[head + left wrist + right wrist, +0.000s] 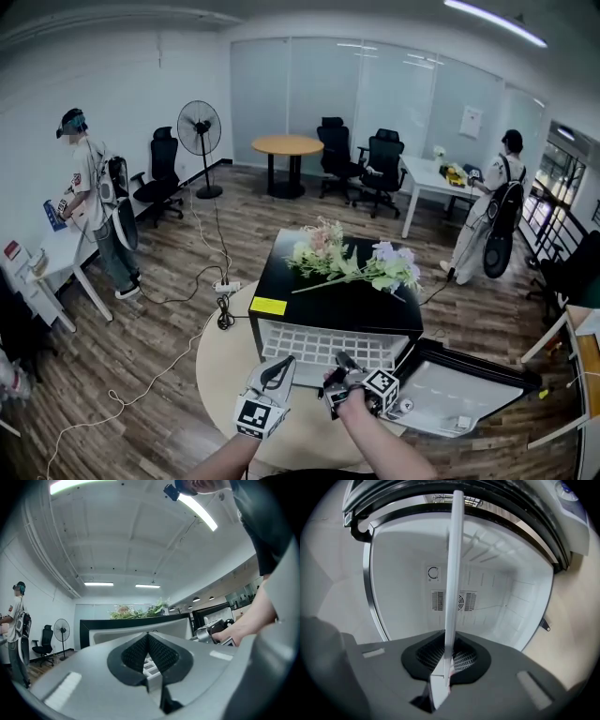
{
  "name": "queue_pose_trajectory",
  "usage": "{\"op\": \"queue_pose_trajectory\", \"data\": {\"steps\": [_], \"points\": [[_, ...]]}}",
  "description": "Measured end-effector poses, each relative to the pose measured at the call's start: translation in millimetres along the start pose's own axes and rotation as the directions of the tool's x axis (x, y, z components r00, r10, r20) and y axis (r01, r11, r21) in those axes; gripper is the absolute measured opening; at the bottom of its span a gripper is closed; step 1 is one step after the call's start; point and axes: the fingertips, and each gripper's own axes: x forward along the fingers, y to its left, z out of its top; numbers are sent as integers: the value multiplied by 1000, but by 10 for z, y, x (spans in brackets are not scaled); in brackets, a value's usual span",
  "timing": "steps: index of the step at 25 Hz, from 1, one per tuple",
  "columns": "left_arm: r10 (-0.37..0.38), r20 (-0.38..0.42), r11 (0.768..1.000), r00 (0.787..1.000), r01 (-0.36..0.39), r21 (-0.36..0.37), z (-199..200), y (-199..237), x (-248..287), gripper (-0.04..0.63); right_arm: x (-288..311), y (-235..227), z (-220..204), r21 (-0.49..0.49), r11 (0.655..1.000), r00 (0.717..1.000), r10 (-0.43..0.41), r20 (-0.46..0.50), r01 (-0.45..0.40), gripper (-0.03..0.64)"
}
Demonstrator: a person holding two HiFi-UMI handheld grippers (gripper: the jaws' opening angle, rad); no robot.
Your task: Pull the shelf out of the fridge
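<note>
Bottom centre, the right gripper (343, 364) is clamped on the front edge of the white wire shelf (323, 347), which appears partly out of the black fridge (337, 305). Just left, the left gripper (278, 372) is closed on nothing. A straight, level pull should stop the shelf jamming. The fridge stands on a round table (217, 366), with flowers (347, 262) on top. Beyond are a wood floor (141, 319) and a fan (199, 127).

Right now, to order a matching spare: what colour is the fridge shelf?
White. The shelf shows best in the right gripper view, seen edge-on.
</note>
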Motion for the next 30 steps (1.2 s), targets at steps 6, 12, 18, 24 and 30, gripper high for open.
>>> {"op": "queue_pose_trajectory", "data": {"steps": [6,12,18,24,30], "points": [[-1,6,1000,1000,1,-3,12,-20,-71,0,-88,-22,-53,2,1000,1000,1,7,-1,37],[-1,7,1000,1000,1,-5,39,-28,-151,0,-201,-23,-119,0,1000,1000,-10,18,10,37],[-15,15,1000,1000,15,-5,73,-45,-220,0,-326,-33,-188,-17,1000,1000,-11,26,11,38],[-24,21,1000,1000,24,-10,74,-65,-259,0,-434,-56,-252,-25,1000,999,-11,32,12,38],[-31,30,999,999,31,-8,110,-94,-342,0,-652,-31,-387,-34,999,999,-36,32,38,38]]}}
